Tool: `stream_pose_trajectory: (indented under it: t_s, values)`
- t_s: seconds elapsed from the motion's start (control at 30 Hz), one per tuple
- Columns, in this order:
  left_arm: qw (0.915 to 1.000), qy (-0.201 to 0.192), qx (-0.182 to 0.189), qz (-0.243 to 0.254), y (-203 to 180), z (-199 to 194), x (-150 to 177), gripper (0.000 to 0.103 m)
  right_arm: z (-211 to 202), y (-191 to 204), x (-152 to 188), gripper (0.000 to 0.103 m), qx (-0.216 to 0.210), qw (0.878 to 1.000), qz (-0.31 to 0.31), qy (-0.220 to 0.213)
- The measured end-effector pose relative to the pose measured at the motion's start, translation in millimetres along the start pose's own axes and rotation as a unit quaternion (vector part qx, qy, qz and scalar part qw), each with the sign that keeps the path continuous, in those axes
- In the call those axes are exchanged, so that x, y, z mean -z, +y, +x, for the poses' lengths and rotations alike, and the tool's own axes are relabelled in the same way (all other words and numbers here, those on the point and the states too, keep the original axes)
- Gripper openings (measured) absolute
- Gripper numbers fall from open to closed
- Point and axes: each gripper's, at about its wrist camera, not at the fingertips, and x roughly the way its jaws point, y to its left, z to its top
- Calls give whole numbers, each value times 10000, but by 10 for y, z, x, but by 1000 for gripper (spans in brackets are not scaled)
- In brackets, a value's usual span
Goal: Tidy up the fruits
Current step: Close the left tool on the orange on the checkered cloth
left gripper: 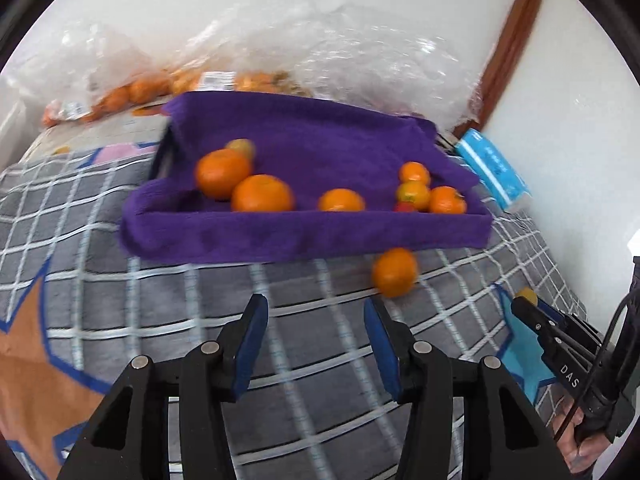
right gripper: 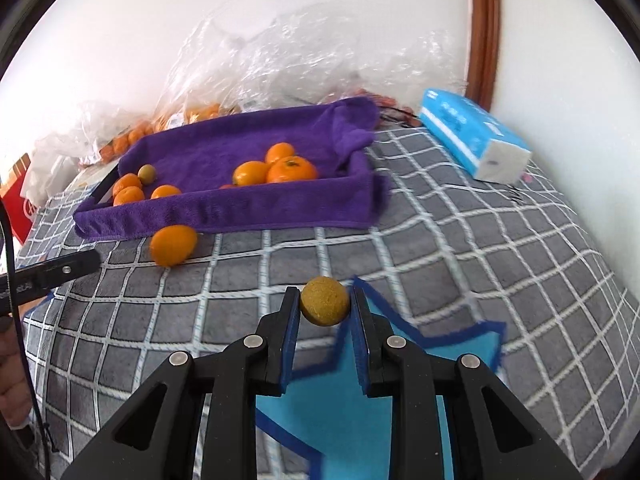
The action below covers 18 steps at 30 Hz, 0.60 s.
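Left tool (left gripper: 316, 312): fingers spread apart, nothing between them, above the checked blanket (left gripper: 168, 304).
Right tool (right gripper: 325, 300): pinching a small yellow-green fruit (right gripper: 324, 301) between its blue pads, over a blue star patch (right gripper: 344, 420) on the blanket.
Tray (right gripper: 256, 212): draped in a purple towel, resting on the blanket; oranges lie inside in two clusters, left (left gripper: 222, 173) and right (left gripper: 447, 200).
Loose orange (left gripper: 394, 272): on the blanket just beside the tray's near edge, outside it.
Behind the tray: clear plastic bags (left gripper: 320, 52) with more oranges, against the white wall.
Tissue pack (right gripper: 476, 140): blue, to the right of the tray.
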Motion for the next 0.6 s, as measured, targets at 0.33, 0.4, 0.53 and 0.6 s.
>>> stream_pose_trajectory:
  t_s: [0.33,0.4,0.53,0.6]
  values:
    - [9998,20,53,209,-477,308,-126,48,-183,-366,68,25,6,9995,314,-49]
    - [9997,142,80,187,-496,388,-140,45,-191,-393,68,25,-46,9993,369,-56]
    - [9994,170,-66,287,-534,450,-126,32,-171,-419,54,25,-220,9984,515,-36]
    - [9994,208,2,272,-513,427,-116,32,-168,-394,46,25,-198,9986,490,-47]
